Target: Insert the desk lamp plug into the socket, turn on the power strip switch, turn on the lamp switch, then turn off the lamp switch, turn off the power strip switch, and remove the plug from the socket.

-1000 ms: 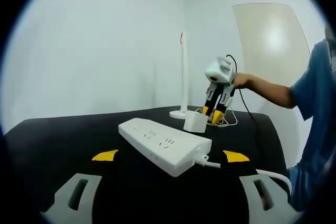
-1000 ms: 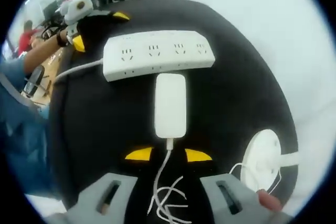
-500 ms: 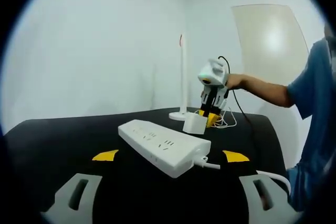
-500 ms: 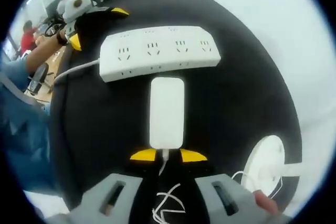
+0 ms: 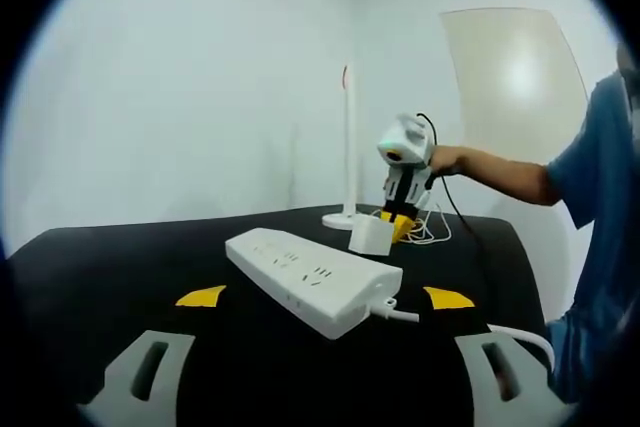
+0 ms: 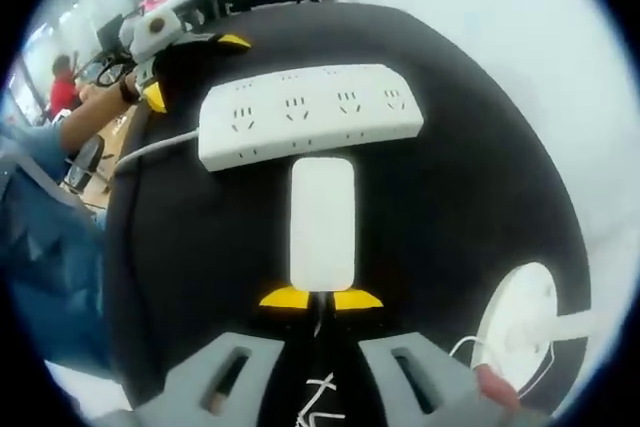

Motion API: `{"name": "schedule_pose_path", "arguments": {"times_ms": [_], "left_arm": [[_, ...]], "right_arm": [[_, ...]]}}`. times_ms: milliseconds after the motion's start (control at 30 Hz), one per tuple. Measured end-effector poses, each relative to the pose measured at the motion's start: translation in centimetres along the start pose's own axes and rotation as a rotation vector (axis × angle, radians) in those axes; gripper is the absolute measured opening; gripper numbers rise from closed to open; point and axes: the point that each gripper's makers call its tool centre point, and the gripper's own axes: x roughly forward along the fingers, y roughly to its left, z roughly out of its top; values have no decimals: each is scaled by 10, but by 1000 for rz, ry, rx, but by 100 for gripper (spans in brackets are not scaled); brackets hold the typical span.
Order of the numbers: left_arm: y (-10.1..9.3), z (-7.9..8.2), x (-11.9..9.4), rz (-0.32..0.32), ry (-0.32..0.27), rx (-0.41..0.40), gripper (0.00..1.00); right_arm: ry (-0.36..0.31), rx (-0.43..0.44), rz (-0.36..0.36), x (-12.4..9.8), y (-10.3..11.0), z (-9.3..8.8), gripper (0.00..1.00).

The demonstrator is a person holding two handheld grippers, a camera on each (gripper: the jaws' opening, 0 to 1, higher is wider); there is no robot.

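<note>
Moving closer, the right gripper (image 6: 321, 299) now has its yellow tips almost shut at the cord end of the white plug (image 6: 322, 223), which lies on the black table (image 6: 480, 197) beside the power strip (image 6: 308, 112), while the left gripper (image 5: 325, 297) stays open.

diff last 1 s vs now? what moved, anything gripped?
The right gripper came in toward the near end of the white plug adapter; its yellow tips, once spread either side of the cord, now sit nearly together at that end, and whether they grip is unclear. The adapter lies short of the power strip, unplugged. Strip, lamp base and left gripper stayed put, the left open.
</note>
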Motion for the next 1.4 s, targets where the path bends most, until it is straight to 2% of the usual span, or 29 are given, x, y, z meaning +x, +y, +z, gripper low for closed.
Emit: {"name": "schedule_pose_path", "arguments": {"times_ms": [267, 500, 867, 1133, 1400], "left_arm": [[-3, 0, -2, 2, 4, 1, 73], [-4, 0, -3, 5, 5, 2, 73], [-5, -1, -3, 6, 11, 4, 73], [-5, -1, -3, 9, 13, 4, 73], [-2, 0, -3, 9, 7, 2, 73]], "right_arm": [[-40, -4, -30, -1, -6, 3, 7], [-90, 10, -18, -3, -4, 6, 7], [-119, 11, -17, -9, -3, 9, 7], [-175, 16, -5, -19, 1, 19, 7], [-181, -5, 6, -26, 6, 29, 7]]}}
